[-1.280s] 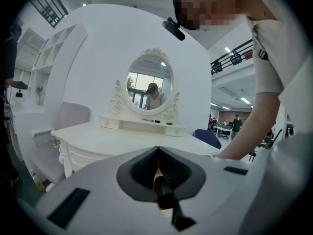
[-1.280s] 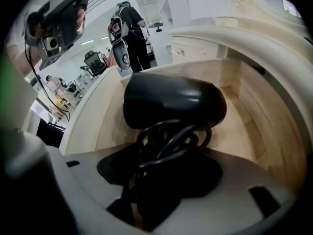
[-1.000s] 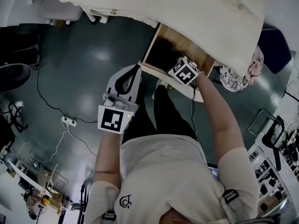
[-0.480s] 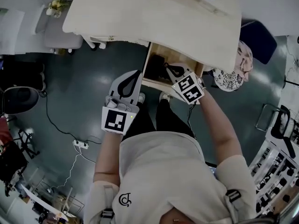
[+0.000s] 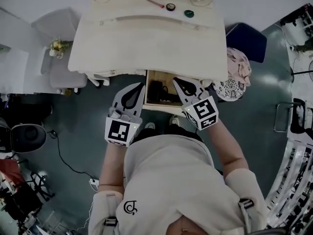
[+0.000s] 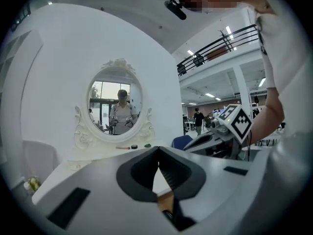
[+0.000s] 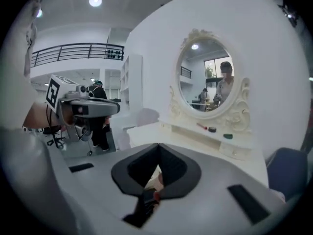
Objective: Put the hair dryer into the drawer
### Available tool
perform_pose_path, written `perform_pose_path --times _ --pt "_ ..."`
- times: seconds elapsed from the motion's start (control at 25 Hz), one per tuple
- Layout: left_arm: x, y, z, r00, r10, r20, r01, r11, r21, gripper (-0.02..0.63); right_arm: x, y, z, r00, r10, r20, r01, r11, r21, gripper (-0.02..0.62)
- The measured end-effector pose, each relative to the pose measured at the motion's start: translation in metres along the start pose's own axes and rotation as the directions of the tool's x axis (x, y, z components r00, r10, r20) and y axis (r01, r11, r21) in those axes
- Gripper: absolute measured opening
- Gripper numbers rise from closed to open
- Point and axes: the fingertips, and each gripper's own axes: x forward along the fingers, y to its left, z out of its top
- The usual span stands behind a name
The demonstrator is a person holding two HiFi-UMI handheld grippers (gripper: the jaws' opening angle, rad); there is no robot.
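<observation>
Forearms [image 5: 113, 155] reach forward, left tongs [image 5: 139, 86] and right tongs [image 5: 177, 81] closed, empty, by the open drawer [image 5: 156, 104].

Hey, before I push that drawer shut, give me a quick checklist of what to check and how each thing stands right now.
1. Hair dryer inside the drawer: a dark shape lies in it; ok.
2. Right gripper let go: jaws together, nothing between them; ok.
3. Left gripper free: jaws together, empty; ok.
4. Both grippers lifted out of the drawer: they sit above its front edge in the head view; ok.
5. Cord or any part hanging over the drawer rim: too dark to make out; cannot tell.
6. Drawer closed: it stands open under the tabletop; not ok.
</observation>
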Motion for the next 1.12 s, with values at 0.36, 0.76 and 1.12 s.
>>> perform_pose_path --times 0.36,0.76,1.12 --pt "0.008 0.005 0.036 1.000 -0.020 0.020 0.020 1.000 0.020 0.014 -0.063 -0.011 0.061 0.972 -0.127 0.196 0.125 0.992 0.022 0.006" --pt "0.009 -0.009 0.061 0.998 -0.056 0.043 0.053 0.997 0.056 0.014 -0.099 -0.024 0.091 0.924 -0.228 0.307 0.219 0.974 0.066 0.005" --pt "0.007 -0.009 0.059 0.999 -0.033 0.029 0.032 0.999 0.027 0.014 -0.094 -0.020 0.085 0.930 -0.225 0.291 0.219 0.974 0.052 0.005"
